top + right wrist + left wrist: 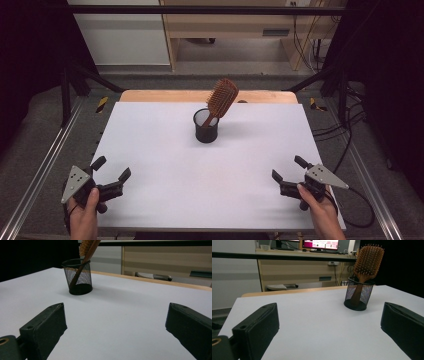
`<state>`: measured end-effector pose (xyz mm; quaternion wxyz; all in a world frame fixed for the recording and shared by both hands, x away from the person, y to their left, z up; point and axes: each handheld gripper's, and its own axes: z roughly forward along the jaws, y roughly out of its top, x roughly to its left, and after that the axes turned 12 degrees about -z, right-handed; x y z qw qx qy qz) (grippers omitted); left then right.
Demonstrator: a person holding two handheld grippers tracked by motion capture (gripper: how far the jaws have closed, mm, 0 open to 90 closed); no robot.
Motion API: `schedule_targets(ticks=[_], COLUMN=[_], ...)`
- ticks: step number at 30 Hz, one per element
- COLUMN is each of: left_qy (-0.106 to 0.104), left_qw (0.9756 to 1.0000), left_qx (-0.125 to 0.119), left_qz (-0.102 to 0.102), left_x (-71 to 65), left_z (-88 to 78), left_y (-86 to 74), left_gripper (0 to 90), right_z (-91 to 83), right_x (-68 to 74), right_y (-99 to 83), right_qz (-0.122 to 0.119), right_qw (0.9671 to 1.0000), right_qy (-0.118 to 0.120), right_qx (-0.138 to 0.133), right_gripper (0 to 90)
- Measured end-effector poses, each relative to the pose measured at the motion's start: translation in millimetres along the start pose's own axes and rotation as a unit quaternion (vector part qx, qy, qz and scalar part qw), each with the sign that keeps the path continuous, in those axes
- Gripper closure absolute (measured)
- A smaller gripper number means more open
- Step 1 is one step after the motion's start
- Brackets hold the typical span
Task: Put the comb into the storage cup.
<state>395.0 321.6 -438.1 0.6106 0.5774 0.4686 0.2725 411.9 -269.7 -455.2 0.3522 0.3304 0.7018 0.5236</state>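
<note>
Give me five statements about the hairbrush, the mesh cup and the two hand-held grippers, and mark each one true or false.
1. The wooden hairbrush stands handle-down in the black mesh cup. True.
2. The hairbrush stands perfectly upright. False: it leans, its head tilted to one side past the cup's rim.
3. The left hand-held gripper is shut on the hairbrush. False: its jaws are open and it sits near the table's front edge, apart from the cup.
4. The right hand-held gripper is open and holds nothing. True.
5. The cup lies on its side on the white table. False: it stands upright on its base.
</note>
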Motion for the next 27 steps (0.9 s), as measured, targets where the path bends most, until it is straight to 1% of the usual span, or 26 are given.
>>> schedule_targets(ticks=[4,5,6,10,12,15,17,27], left_qy=[-0.003,-0.003,-0.004,-0.007,-0.012,-0.011,-0.015,-0.02], left_qw=[1.0,1.0,1.0,1.0,0.9999,0.9999,0.9999,0.9997], left_qx=[-0.001,-0.002,-0.002,-0.004,-0.003,-0.007,-0.007,-0.009], left_qz=[0.002,0.002,0.002,0.002,0.003,0.005,0.004,0.011], left_x=[-0.7,-0.9,-1.1,-1.9,-2.5,-3.2,-3.5,-6.2], left_z=[-0.2,-0.1,-0.1,-0.1,0.1,-0.2,0.4,1.2], left_y=[0.4,0.5,0.7,1.5,1.9,2.6,2.5,4.1], left_gripper=[2.0,2.0,2.0,2.0,2.0,2.0,2.0,1.9], right_z=[0.6,1.1,1.6,4.6,7.3,12.1,15.2,27.8], right_x=[0.2,0.8,0.7,4.1,6.7,10.8,13.4,28.2], right_y=[-0.3,-0.3,-0.6,-0.5,-0.4,-0.2,0.5,7.2], right_qz=[-0.001,0.001,-0.003,-0.006,-0.01,-0.015,-0.018,-0.024], right_qw=[1.0,1.0,1.0,1.0,0.9999,0.9998,0.9997,0.9988], right_qy=[-0.002,-0.004,-0.004,0.002,0.006,0.012,0.015,0.034], right_qx=[-0.003,-0.004,-0.003,-0.001,-0.001,-0.002,-0.006,-0.025], right_gripper=[3.4,3.4,3.4,3.4,3.5,3.5,3.5,3.3])
